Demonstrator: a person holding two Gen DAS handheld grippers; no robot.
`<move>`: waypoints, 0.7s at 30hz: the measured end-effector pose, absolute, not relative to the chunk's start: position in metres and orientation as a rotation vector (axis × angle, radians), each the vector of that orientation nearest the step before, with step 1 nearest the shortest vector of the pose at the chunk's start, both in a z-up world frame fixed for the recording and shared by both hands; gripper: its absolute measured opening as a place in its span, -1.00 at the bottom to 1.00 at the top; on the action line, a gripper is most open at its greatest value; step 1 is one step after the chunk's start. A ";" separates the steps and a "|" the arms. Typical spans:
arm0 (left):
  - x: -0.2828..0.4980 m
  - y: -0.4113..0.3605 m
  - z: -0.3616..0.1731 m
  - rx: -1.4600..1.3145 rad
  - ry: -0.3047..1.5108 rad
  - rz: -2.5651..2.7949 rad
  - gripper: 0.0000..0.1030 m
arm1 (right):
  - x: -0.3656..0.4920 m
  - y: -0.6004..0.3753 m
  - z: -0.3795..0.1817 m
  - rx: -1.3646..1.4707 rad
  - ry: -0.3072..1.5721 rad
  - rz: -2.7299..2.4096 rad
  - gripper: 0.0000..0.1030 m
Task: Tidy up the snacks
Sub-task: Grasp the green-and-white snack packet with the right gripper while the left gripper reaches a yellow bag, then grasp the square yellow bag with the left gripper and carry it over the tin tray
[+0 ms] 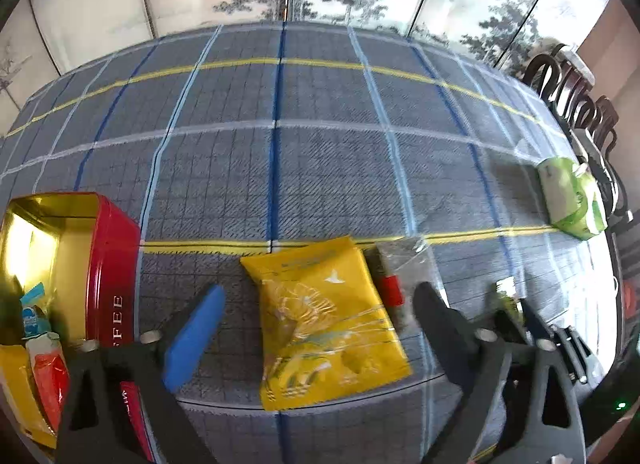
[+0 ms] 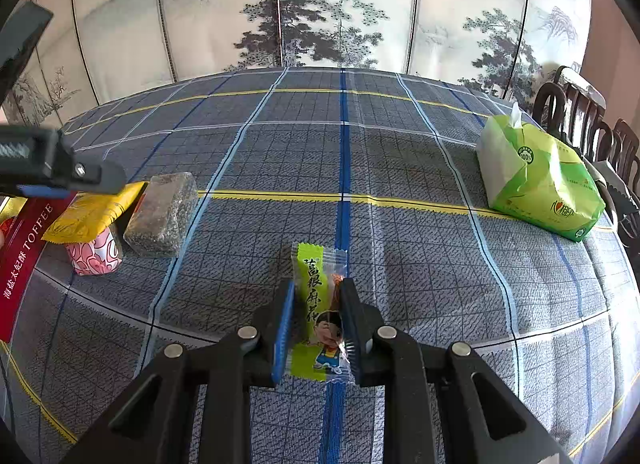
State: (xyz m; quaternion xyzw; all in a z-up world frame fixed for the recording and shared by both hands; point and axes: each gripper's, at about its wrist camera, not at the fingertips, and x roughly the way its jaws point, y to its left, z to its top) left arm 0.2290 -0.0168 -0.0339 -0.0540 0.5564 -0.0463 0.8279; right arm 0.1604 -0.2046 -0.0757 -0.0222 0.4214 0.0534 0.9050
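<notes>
My left gripper is open, its fingers either side of a yellow snack packet lying flat on the plaid tablecloth. A red toffee tin stands open at the left with several snacks inside. My right gripper is shut on a green snack packet with a cartoon boy, held just above the cloth. In the right wrist view the yellow packet, a pink-patterned snack and a clear-wrapped brown bar lie at the left next to the tin. The left gripper shows above them.
A green tissue pack sits at the table's right side; it also shows in the left wrist view. Dark wooden chairs stand past the right edge. A painted folding screen stands behind the table.
</notes>
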 end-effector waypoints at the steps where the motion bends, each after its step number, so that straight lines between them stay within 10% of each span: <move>1: 0.229 -0.015 -0.037 -0.121 1.195 -0.106 0.22 | 0.160 -0.205 -0.076 -0.046 0.870 0.110 -0.55; 21: 0.200 0.006 -0.036 -0.138 1.174 -0.154 0.06 | 0.161 -0.204 -0.076 -0.047 0.870 0.110 -0.55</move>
